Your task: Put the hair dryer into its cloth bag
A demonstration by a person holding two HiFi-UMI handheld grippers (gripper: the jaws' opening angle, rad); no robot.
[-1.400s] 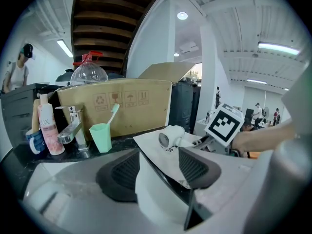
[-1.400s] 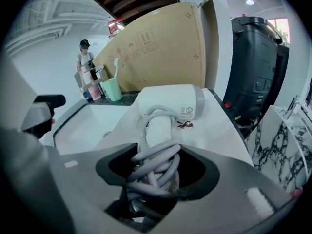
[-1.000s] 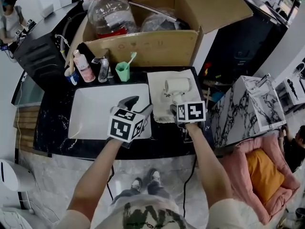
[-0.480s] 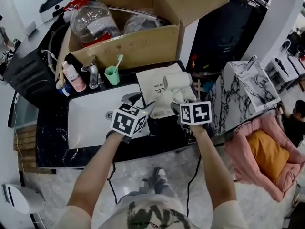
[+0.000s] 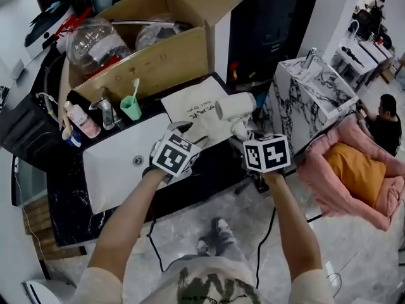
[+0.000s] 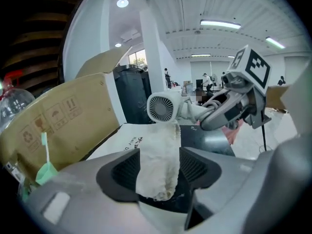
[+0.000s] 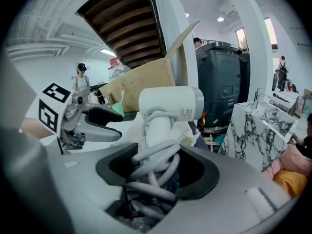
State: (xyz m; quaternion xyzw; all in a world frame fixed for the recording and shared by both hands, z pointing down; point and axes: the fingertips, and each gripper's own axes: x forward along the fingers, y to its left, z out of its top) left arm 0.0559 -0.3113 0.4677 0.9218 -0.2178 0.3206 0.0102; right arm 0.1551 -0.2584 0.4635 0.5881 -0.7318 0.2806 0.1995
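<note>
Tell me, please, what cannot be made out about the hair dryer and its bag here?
- Cloth bag mouth: head view, hidden under the left gripper.
- Hair dryer handle: right gripper view, wrapped in its cord.
- Bag print: head view, too small to read.

Mock bathroom counter [image 5: 69, 201] in an open hall; sink [image 5: 111, 176]; toothbrush cup [image 5: 131, 108]; marble-patterned unit [image 5: 310, 97]; ceiling strip lights [image 6: 220, 24]

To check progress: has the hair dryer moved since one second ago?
Yes. The hair dryer, in the right gripper, has shifted right, farther from the green cup.
</note>
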